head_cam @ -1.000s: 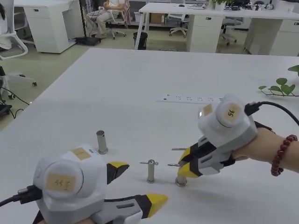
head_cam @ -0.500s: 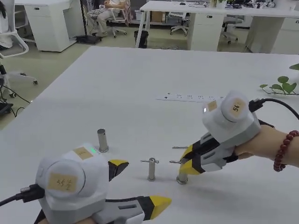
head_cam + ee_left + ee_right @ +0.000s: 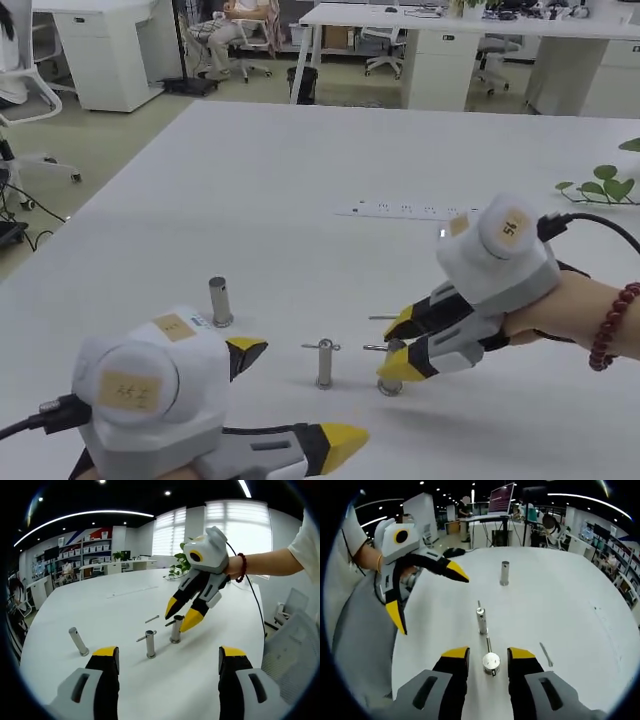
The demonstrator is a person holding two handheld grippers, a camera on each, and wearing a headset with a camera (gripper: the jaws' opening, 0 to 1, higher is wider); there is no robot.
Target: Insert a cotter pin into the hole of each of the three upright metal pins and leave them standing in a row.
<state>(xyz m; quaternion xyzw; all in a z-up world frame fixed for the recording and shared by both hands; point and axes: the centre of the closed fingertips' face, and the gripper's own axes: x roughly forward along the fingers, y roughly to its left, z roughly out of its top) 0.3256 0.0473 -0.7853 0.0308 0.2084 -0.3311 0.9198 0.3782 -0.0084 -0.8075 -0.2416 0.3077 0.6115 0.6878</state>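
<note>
Three upright metal pins stand in a row on the white table. The left pin (image 3: pixel 220 300) (image 3: pixel 79 641) (image 3: pixel 504 573) is bare. The middle pin (image 3: pixel 324 362) (image 3: pixel 150 644) (image 3: pixel 481 620) has a cotter pin across its top. The right pin (image 3: pixel 390 378) (image 3: pixel 175 629) (image 3: pixel 491 662) has a cotter pin (image 3: pixel 374 348) sticking out of it. My right gripper (image 3: pixel 397 350) (image 3: pixel 180 620) (image 3: pixel 488 655) is open, one jaw on each side of the right pin. My left gripper (image 3: pixel 298 392) (image 3: pixel 168 652) (image 3: pixel 427 600) hangs open near the front edge, holding nothing. A loose cotter pin (image 3: pixel 383 318) (image 3: pixel 152 619) (image 3: pixel 546 654) lies on the table.
A white power strip (image 3: pixel 405 210) lies further back on the table (image 3: pixel 300 180). Green plant leaves (image 3: pixel 600 185) reach in at the right edge. Office desks and chairs stand beyond the table.
My right gripper's jaws have opened at the right pin, letting go of the cotter pin that now sticks out of it. The left gripper has barely moved.
</note>
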